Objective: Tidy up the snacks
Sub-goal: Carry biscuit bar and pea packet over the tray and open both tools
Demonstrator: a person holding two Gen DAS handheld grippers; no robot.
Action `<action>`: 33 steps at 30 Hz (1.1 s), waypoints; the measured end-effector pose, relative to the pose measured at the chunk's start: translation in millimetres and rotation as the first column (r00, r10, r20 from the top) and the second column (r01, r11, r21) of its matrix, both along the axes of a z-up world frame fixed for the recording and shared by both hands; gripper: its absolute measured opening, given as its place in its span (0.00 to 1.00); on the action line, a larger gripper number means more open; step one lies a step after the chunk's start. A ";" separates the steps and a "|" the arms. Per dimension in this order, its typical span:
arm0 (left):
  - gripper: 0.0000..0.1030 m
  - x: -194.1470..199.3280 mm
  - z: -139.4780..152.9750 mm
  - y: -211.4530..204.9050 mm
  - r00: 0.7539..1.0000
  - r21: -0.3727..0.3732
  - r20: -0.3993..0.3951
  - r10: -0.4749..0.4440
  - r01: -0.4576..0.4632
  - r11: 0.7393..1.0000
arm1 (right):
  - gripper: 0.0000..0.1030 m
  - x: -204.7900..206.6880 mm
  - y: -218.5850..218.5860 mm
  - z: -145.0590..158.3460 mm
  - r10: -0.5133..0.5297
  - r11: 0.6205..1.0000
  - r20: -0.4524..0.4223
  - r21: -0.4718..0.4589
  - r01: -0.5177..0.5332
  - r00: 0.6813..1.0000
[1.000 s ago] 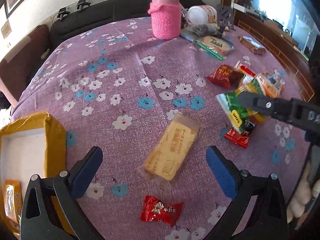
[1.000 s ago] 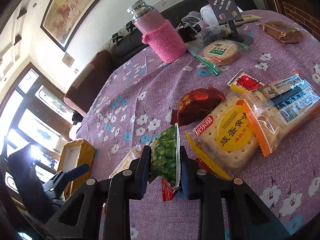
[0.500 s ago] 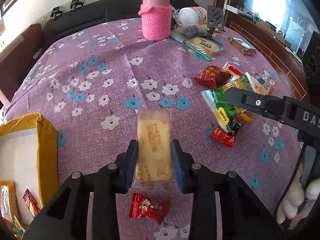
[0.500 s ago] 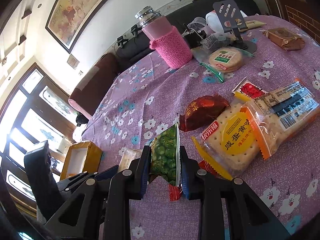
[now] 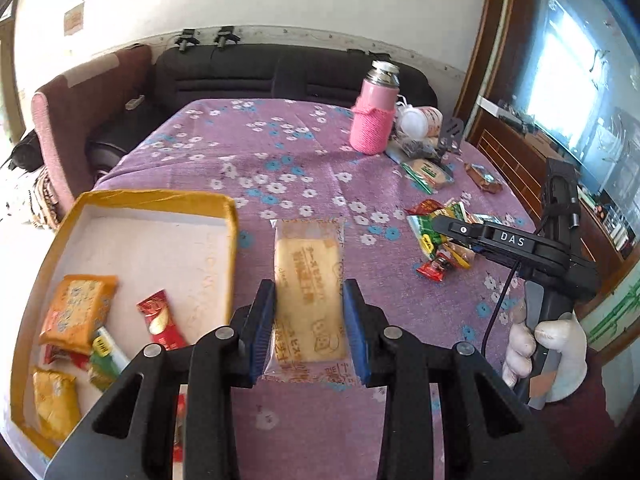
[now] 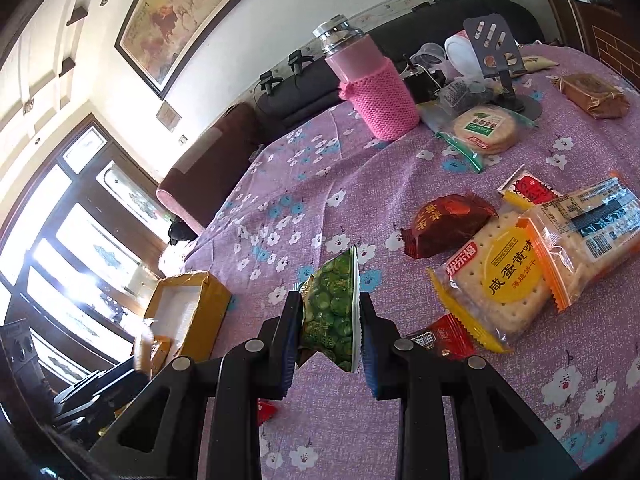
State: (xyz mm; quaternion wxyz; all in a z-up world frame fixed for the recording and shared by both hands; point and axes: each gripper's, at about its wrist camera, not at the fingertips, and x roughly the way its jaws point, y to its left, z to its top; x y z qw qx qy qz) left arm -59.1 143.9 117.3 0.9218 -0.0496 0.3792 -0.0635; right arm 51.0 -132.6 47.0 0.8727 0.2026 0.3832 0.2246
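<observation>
The yellow box (image 5: 230,216), barely in view at the left edge half a second ago, now shows its white floor with several snack packets (image 5: 78,312) inside. Just right of it the left claw (image 5: 309,322) stays clamped on the pale biscuit packet (image 5: 309,280), now lifted off the purple flowered bench (image 5: 280,168) (the small red sweet beneath it has gone from view). Farther right, the right claw (image 6: 330,330) still grips the green pea packet (image 6: 332,312) beside the loose snacks (image 6: 496,276), held above the bench.

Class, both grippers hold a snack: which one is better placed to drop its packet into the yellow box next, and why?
Left. The left gripper holds its biscuit packet right beside the yellow box; the right gripper, gripping the green pea packet, is farther away.
</observation>
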 end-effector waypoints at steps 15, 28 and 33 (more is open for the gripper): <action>0.31 -57.0 -34.3 158.1 0.946 -0.164 -0.031 0.323 -0.324 0.932 | 0.26 -46.2 148.8 20.7 0.291 0.953 0.002 -0.086 -0.289 0.957; 0.32 -46.4 -73.0 170.6 0.943 -0.140 -0.119 0.311 -0.326 0.935 | 0.26 -35.6 300.8 -13.1 0.440 0.860 -0.123 -0.230 -0.456 0.890; 0.45 -52.2 -66.1 171.1 0.944 -0.145 -0.097 0.315 -0.326 0.934 | 0.29 -27.3 321.7 -26.4 0.429 0.850 -0.144 -0.269 -0.452 0.892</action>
